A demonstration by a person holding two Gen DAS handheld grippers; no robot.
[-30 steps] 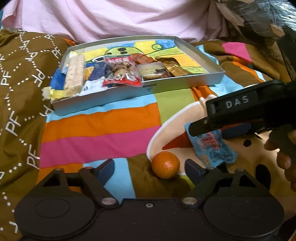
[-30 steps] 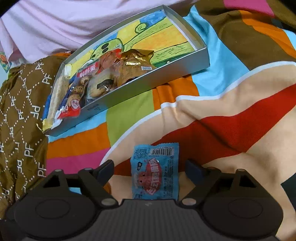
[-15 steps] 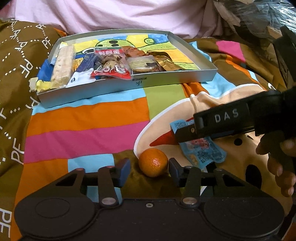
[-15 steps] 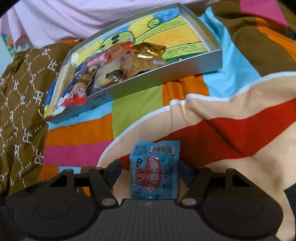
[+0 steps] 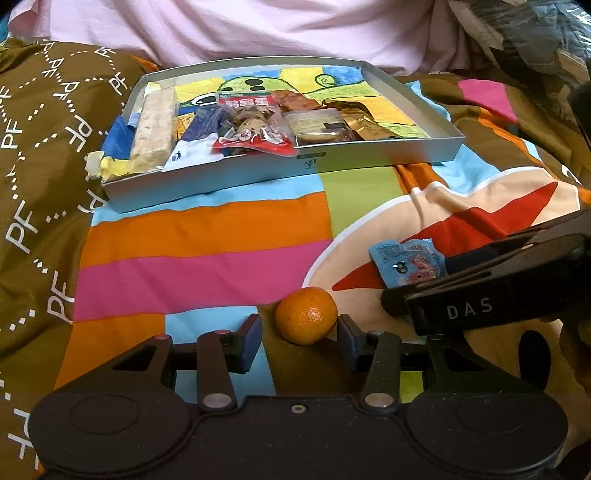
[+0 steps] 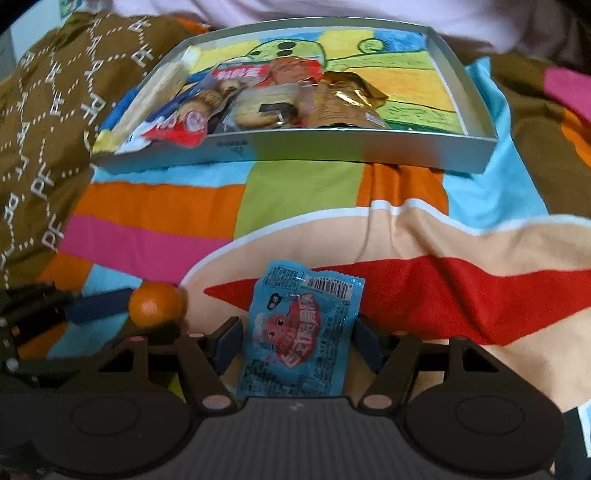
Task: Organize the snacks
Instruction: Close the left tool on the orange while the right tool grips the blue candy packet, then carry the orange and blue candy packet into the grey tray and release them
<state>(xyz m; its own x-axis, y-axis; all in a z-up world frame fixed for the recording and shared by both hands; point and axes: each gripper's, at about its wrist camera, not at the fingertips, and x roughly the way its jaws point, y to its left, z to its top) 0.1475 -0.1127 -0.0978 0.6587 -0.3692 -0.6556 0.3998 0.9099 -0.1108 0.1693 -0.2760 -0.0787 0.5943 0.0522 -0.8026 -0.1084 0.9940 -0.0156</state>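
Note:
A small orange [image 5: 306, 315] lies on the colourful blanket between the fingers of my left gripper [image 5: 299, 338]. The right finger touches it; the left finger stands a little apart. A blue snack packet [image 6: 299, 328] lies between the fingers of my right gripper [image 6: 295, 341], which close in on its sides. The packet [image 5: 406, 264] and the right gripper also show in the left wrist view. The orange [image 6: 156, 304] shows in the right wrist view. A silver tray [image 5: 369, 162] with several snack packs stands further back.
The tray [image 6: 332, 149] has bare painted floor on its right half. A brown patterned blanket [image 5: 40, 155] lies to the left. Pink fabric [image 5: 240, 26] lies behind the tray.
Both grippers have narrowed from wide open, the left around the orange and the right around the blue packet. The right gripper has swung to face the tray more squarely.

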